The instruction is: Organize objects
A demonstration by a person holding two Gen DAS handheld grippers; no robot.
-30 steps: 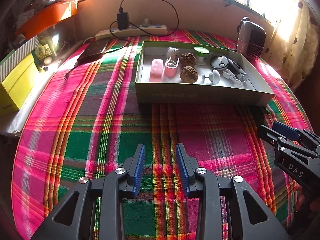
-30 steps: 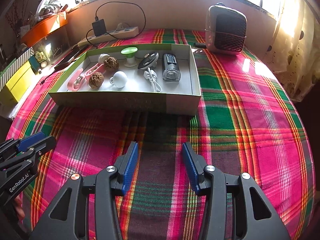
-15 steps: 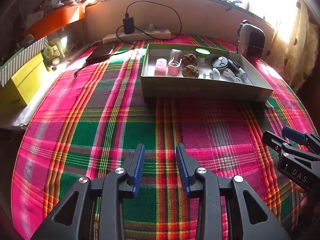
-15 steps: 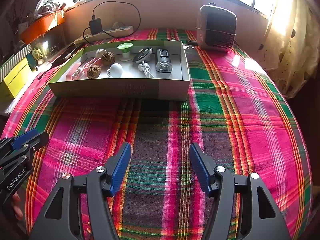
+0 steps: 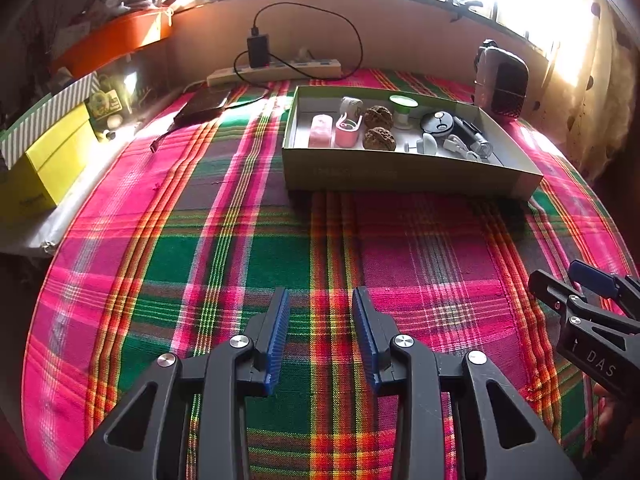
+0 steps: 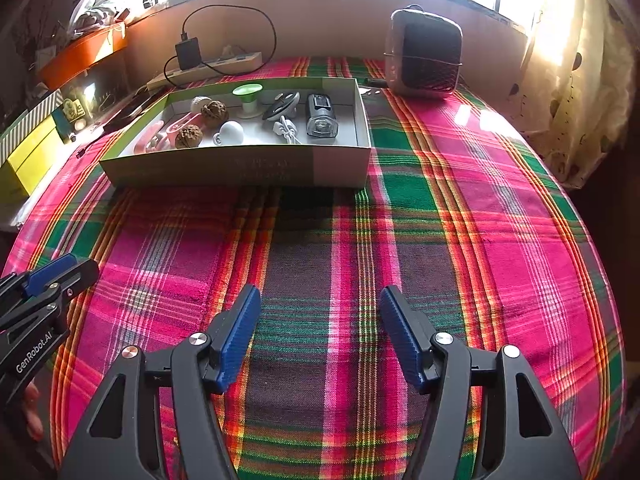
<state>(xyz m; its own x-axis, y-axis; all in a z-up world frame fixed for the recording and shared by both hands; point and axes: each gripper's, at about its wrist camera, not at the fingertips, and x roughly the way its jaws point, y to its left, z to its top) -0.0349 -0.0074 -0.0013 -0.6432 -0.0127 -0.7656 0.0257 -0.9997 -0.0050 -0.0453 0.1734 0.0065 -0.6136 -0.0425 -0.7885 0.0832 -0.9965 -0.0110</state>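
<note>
A: Your left tool [image 5: 322, 320] hangs over the plaid cloth [image 5: 280, 248] with its blue pads a narrow gap apart and only fabric showing between them.

B: And the right one?

A: Your right tool [image 6: 320, 320] stands wider. Its jaws have just been opening, with nothing between them, and they hang over the same cloth on the desk. In the left wrist view it pokes in at the right edge; in the right wrist view your left tool shows at the left edge, with a few of your fingers [image 6: 32, 412] under it.

B: Where are the things you are sorting?

A: All well ahead of both tools, in the shallow cardboard box [image 6: 256, 166] on the far part of the cloth. Going from its left end to its right, you have two pink pieces [image 5: 334, 132], two brown wrinkled walnuts [image 5: 379, 139], a white knob [image 6: 231, 133], a green-topped spool [image 6: 248, 98], a dark round device [image 6: 282, 106], a white tangle of cord [image 6: 285, 130] and a dark bike light [image 6: 320, 118].

B: Beyond the box?

A: A small heater [image 6: 424, 60] stands far right, just off the box's far right corner. A power strip [image 5: 276, 72] with a black charger plugged in lies along the far wall, a dark flat case [image 5: 202, 106] sits left of the box, and a yellow box [image 5: 44, 164] rests off the desk's left side.
</note>
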